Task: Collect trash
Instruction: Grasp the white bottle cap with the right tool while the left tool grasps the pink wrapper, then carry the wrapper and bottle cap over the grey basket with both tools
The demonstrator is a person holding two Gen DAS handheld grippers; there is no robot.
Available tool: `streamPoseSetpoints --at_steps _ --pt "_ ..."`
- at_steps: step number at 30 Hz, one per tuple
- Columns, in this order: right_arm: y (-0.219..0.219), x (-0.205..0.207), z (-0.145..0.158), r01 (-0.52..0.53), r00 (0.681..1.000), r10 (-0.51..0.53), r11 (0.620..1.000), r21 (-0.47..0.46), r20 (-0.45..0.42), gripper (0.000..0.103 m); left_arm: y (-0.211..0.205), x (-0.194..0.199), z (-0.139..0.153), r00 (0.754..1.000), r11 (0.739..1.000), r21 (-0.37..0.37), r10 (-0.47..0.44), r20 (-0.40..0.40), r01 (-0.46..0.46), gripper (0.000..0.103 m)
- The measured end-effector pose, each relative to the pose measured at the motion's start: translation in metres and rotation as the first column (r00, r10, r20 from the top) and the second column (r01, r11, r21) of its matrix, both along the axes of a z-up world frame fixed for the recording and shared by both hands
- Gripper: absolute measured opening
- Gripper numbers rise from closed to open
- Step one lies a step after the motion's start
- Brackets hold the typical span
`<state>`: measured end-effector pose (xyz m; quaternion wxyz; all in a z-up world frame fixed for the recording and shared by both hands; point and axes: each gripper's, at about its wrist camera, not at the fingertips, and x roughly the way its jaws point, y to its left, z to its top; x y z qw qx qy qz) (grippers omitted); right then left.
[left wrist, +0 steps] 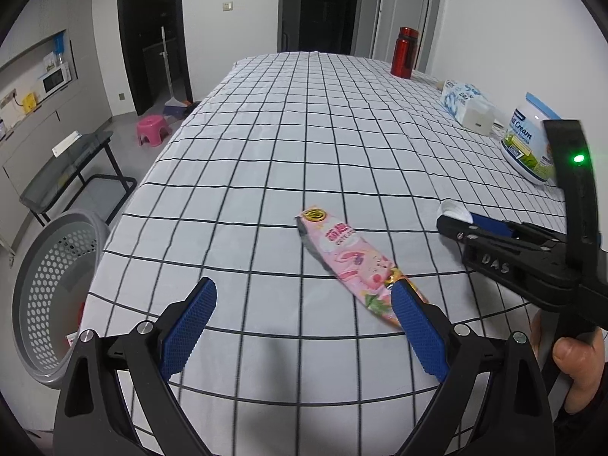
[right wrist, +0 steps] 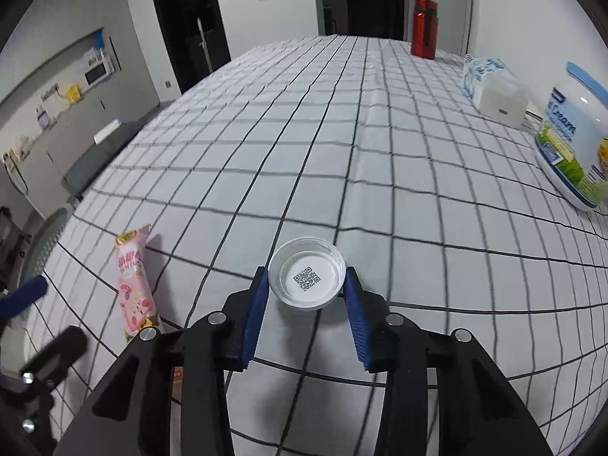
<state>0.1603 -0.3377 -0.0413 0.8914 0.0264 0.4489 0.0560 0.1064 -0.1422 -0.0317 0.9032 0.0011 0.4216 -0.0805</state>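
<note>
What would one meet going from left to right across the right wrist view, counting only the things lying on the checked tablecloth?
Pink snack wrapper → white cap with a QR code, between the right gripper pads → red bottle → blue-and-white tissue pack → cream jar.

Left gripper hangs over the checked table, jaws spread wide with nothing between them. The pink snack wrapper lies flat on the cloth, its near end tucked just behind the right-hand blue pad. Right of the wrapper, the right gripper reaches in, a small white lid at its tip. Beyond the wrapper on the right: a white tub, a tissue pack and, farthest off, a red bottle. Left of the wrapper, off the table edge, sits a grey perforated basket.
</note>
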Motion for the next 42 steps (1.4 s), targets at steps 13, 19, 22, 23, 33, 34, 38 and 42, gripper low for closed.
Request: streamPoseSetpoints --at_steps 13,19,22,23,33,34,38,42 --pt "-0.049 -0.019 0.03 0.083 0.992 -0.095 0.987 0.141 0.082 0.039 -0.04 0.025 -0.016 0.998 1.0 0.001 0.005 -0.058 -0.005 0.092" --pt "-0.068 -0.022 0.036 0.112 0.987 -0.132 0.975 0.191 0.092 0.039 -0.052 0.036 -0.031 0.996 1.0 0.014 0.008 -0.089 -0.006 0.082" --pt "-0.074 -0.023 0.036 0.125 0.985 -0.145 0.972 0.2 0.088 0.039 -0.055 0.036 -0.034 0.996 1.0 0.023 -0.008 -0.094 0.01 0.064" --pt "-0.074 -0.023 0.036 0.126 0.985 -0.146 0.972 0.199 0.089 0.039 -0.056 0.036 -0.033 0.996 1.0 0.027 -0.01 -0.088 0.012 0.059" --pt "-0.06 -0.021 0.028 0.115 0.989 -0.128 0.979 0.17 0.07 0.039 -0.043 0.022 -0.024 0.994 0.997 -0.004 -0.079 -0.077 0.079 0.027" --pt "-0.059 -0.021 0.027 0.115 0.99 -0.128 0.979 0.168 0.067 0.039 -0.041 0.02 -0.023 0.994 0.997 -0.005 -0.082 -0.074 0.082 0.027" --pt "-0.05 -0.023 0.027 0.112 0.99 -0.124 0.982 0.152 0.071 0.039 -0.028 0.013 -0.008 0.995 0.995 -0.005 -0.095 -0.037 0.095 0.027" --pt "-0.032 -0.028 0.032 0.097 0.99 -0.107 0.989 0.115 0.09 0.039 -0.007 0.006 0.011 0.996 0.996 -0.008 -0.093 0.016 0.093 0.027"
